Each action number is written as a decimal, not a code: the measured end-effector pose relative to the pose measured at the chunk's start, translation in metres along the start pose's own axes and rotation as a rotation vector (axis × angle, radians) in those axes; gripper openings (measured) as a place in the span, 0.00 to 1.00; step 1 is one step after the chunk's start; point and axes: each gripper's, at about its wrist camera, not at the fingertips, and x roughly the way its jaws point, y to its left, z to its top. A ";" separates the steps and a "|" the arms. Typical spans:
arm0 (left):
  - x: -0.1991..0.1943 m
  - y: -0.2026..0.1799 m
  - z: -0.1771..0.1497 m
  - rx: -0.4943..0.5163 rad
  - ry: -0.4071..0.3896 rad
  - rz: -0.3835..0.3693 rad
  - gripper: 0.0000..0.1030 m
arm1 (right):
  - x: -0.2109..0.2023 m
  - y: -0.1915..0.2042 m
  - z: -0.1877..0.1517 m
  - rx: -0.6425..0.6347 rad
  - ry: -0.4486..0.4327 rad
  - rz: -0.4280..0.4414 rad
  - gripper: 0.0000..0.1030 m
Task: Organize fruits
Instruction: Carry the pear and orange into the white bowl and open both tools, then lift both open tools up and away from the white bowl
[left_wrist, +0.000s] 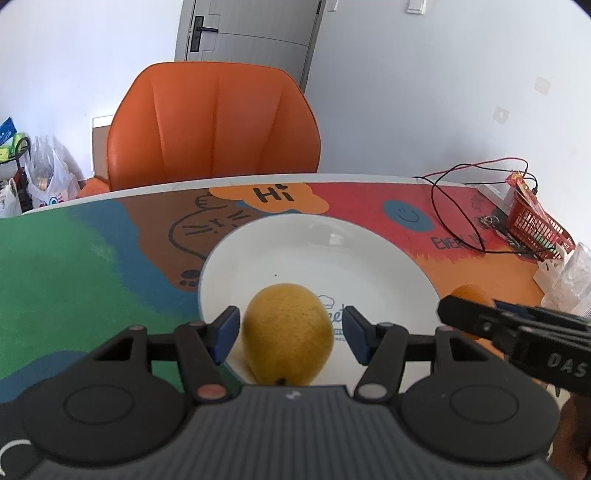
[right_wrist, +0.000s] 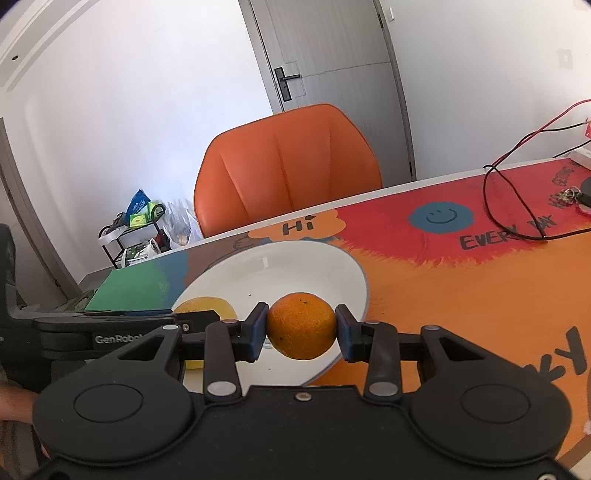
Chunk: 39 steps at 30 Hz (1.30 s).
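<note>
Two fruits in play: the lemon (left_wrist: 287, 334) sits on the white plate (left_wrist: 317, 236) between the left gripper (left_wrist: 290, 334)'s wide-apart jaws, seemingly released, while the right gripper (right_wrist: 301, 326) pinches the orange (right_wrist: 301, 325) above the plate's near rim, needing lowering and letting go.

Lemon (left_wrist: 287, 334) lies in plate (left_wrist: 317, 236); chair (left_wrist: 214, 125) behind table (left_wrist: 74, 277).

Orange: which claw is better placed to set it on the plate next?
The right claw. It is already shut on the orange, over the near rim of the plate. The left claw stands open around the yellow fruit, which already sits on the plate.
</note>
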 end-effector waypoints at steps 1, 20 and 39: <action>-0.003 0.001 0.000 -0.003 -0.004 0.001 0.58 | 0.001 0.001 -0.001 -0.001 0.003 0.001 0.36; -0.059 0.016 -0.013 -0.070 -0.067 -0.038 0.91 | 0.022 0.008 -0.002 -0.006 0.026 -0.009 0.40; -0.093 0.011 -0.032 -0.082 -0.100 -0.051 0.95 | -0.050 0.002 -0.014 0.022 -0.039 0.034 0.66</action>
